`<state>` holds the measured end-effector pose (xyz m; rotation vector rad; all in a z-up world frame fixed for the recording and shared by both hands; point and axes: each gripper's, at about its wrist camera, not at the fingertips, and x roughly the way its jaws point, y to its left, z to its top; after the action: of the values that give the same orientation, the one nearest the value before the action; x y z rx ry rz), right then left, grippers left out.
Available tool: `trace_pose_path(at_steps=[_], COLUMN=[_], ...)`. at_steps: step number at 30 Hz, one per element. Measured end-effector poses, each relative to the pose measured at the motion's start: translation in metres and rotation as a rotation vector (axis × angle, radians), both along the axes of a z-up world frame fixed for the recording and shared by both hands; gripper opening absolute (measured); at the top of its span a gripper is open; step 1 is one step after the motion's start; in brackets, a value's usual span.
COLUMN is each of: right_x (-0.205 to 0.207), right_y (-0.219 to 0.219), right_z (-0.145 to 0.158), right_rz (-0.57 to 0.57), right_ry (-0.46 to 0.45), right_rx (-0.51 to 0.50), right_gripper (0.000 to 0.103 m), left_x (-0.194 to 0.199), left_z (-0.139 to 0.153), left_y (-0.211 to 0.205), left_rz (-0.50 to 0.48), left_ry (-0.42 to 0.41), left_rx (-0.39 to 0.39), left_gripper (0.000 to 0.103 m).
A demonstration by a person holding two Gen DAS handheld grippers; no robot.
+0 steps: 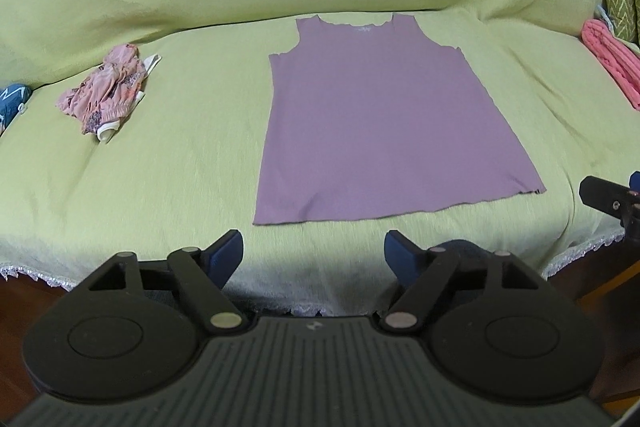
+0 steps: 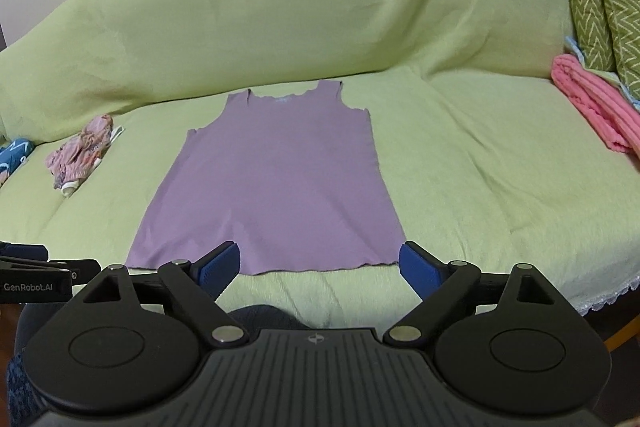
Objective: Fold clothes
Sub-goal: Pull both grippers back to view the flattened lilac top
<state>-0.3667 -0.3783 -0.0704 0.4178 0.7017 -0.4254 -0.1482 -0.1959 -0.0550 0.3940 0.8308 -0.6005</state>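
Observation:
A mauve sleeveless top [image 1: 380, 131] lies spread flat on the green-covered sofa seat, neck toward the backrest, hem toward me; it also shows in the right wrist view [image 2: 272, 187]. My left gripper [image 1: 314, 253] is open and empty, just in front of the hem near its left half. My right gripper [image 2: 320, 265] is open and empty, its fingers over the hem's right half. Each gripper shows at the edge of the other's view: the right one [image 1: 612, 203], the left one [image 2: 36, 271].
A crumpled pink patterned garment [image 1: 106, 89] lies left of the top. A folded coral-pink cloth [image 2: 596, 107] and zigzag-patterned cushions [image 2: 600, 3] sit at the right end. A blue patterned item [image 2: 14, 151] is at the far left. The lace-edged sofa cover [image 1: 160, 7] hangs over the front.

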Motion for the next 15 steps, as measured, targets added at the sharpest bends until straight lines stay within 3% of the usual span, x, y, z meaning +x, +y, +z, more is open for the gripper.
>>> trace_pose_path(at_steps=[15], right_x=[-0.010], right_y=[0.000], right_z=[-0.001], right_rz=[-0.014], right_ry=[-0.003], right_rx=[0.016], right_gripper=[0.091], left_x=[-0.015], left_z=[0.008], left_y=[0.000], left_rz=[-0.036], left_ry=[-0.016], left_rx=[0.008], left_gripper=[0.082])
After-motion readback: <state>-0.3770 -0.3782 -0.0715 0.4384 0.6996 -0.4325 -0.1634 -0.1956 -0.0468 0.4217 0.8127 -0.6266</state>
